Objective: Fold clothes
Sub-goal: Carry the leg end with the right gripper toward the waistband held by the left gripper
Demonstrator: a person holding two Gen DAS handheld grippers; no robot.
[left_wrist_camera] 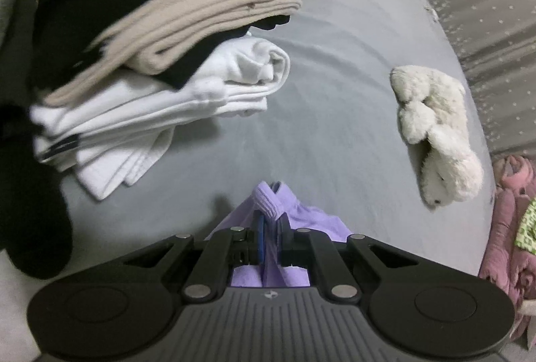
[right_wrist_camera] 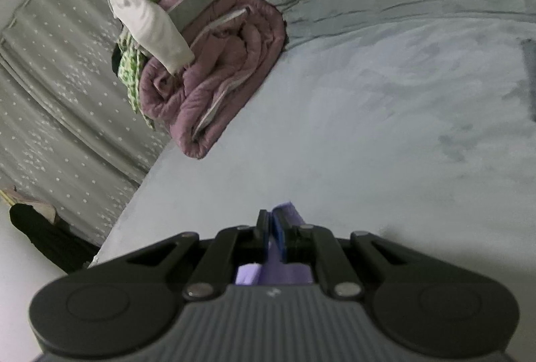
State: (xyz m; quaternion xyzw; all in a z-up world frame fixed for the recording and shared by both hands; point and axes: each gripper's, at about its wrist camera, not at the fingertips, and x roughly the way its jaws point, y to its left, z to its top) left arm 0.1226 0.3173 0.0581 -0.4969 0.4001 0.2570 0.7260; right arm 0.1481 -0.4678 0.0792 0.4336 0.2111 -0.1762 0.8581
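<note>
Surroundings: folded stack [left_wrist_camera: 160,60] of black, beige and white clothes lies to the left on the grey bed sheet [left_wrist_camera: 335,44]; white plush toy [left_wrist_camera: 435,134] lies to the right, well apart from the stack.
Right-wrist view: rolled pink quilt [right_wrist_camera: 214,70] with loose cloths on top sits at the bed's far-left edge, beside a starred curtain [right_wrist_camera: 50,87].
Open room: bare sheet between stack and toy, and wide bare sheet ahead of the right gripper [right_wrist_camera: 270,228].
Left gripper [left_wrist_camera: 269,224]: jaws clamped on the purple garment [left_wrist_camera: 301,214], a ribbed edge bunched just past the tips.
Right gripper: jaws closed on the same purple cloth, held above the sheet.
</note>
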